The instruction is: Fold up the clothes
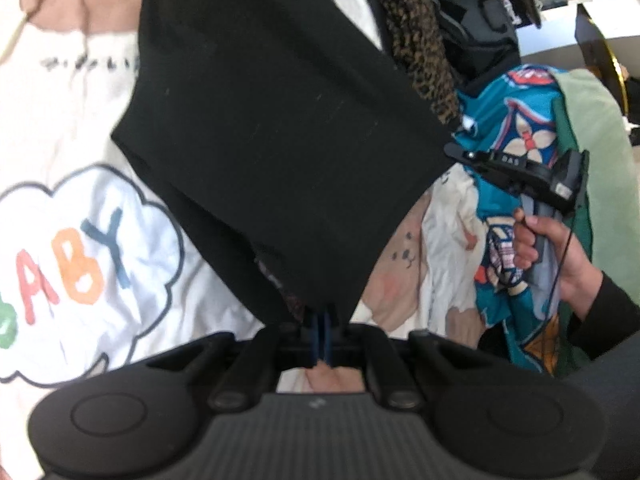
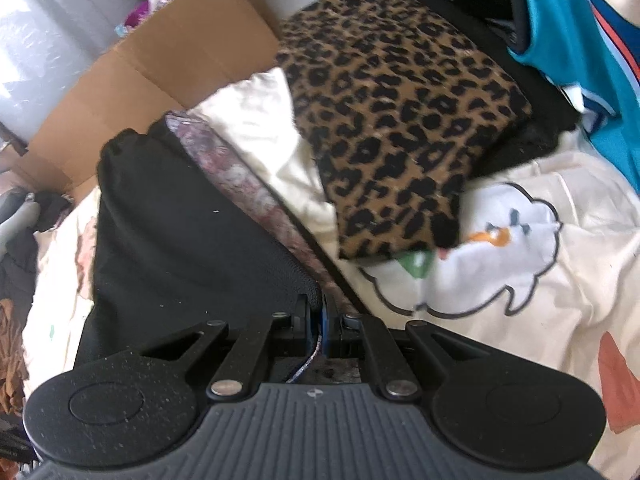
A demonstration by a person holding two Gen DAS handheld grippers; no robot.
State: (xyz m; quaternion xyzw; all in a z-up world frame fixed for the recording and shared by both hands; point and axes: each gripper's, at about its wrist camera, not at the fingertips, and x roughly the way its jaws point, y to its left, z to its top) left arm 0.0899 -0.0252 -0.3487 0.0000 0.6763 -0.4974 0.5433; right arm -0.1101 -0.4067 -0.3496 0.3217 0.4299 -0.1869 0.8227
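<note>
You are holding the black garment [image 1: 280, 128] off the printed bed sheet [image 1: 88, 248], one corner pinched shut in your left hand-held gripper [image 1: 322, 320] and another edge clamped in your right hand-held gripper [image 2: 320, 312]. Keep both corners level and the cloth taut before laying the fold. Its far edge and exact shape are hidden.
</note>
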